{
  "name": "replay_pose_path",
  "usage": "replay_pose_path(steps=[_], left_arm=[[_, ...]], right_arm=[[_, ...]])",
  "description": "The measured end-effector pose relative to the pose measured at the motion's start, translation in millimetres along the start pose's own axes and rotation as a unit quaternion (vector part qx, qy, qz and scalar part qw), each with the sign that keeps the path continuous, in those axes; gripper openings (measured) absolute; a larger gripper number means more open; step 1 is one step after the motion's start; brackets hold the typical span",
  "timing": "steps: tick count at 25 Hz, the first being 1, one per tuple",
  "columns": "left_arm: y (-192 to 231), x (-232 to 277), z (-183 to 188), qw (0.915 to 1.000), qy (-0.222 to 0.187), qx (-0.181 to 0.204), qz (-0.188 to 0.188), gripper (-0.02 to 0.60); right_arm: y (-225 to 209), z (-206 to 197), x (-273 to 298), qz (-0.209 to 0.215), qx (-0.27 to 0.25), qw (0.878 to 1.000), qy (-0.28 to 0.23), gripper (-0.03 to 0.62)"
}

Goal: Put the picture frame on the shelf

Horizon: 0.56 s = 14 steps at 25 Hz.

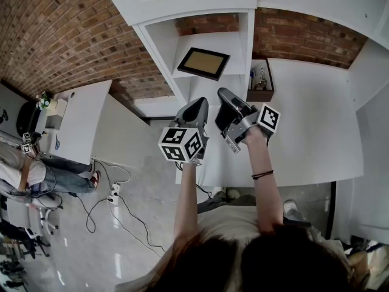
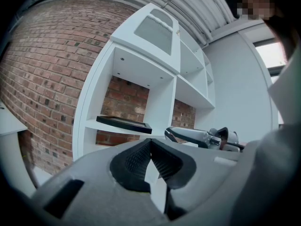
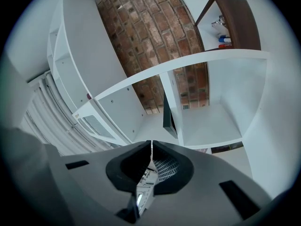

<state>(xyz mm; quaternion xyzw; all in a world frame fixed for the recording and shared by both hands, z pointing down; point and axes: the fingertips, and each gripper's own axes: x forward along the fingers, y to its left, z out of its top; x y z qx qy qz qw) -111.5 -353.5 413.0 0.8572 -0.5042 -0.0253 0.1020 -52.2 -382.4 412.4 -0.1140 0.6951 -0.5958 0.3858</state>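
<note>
On the shelf (image 1: 234, 41), by its front edge, the frame (image 1: 203, 63) lies flat: dark border, tan centre, bare board behind. Left gripper (image 2: 150, 141) and right gripper (image 3: 151, 144) closed, empty, short of that edge.

left gripper (image 1: 196, 106): jaws together, empty | right gripper (image 1: 224, 94): jaws together, empty | left arm (image 1: 185, 199), right arm (image 1: 261, 184): outstretched, side by side

Operator with two hand-held grippers.
The left gripper (image 1: 197, 104) and right gripper (image 1: 225, 95) were grey; black-and-white marker cubes (image 1: 181, 143); dark wristband (image 1: 262, 174); pale shirt (image 1: 234, 221).
</note>
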Motion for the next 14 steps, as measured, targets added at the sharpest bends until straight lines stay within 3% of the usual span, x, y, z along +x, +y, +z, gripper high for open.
replay_pose_path(steps=[14], left_arm=[[-5.3, -2.3, -1.2, 1.0, -0.001, 0.002, 0.005, 0.011]], right_arm=[[3.8, -0.1, -5.6, 0.005, 0.009, 1.0, -0.001, 0.017]])
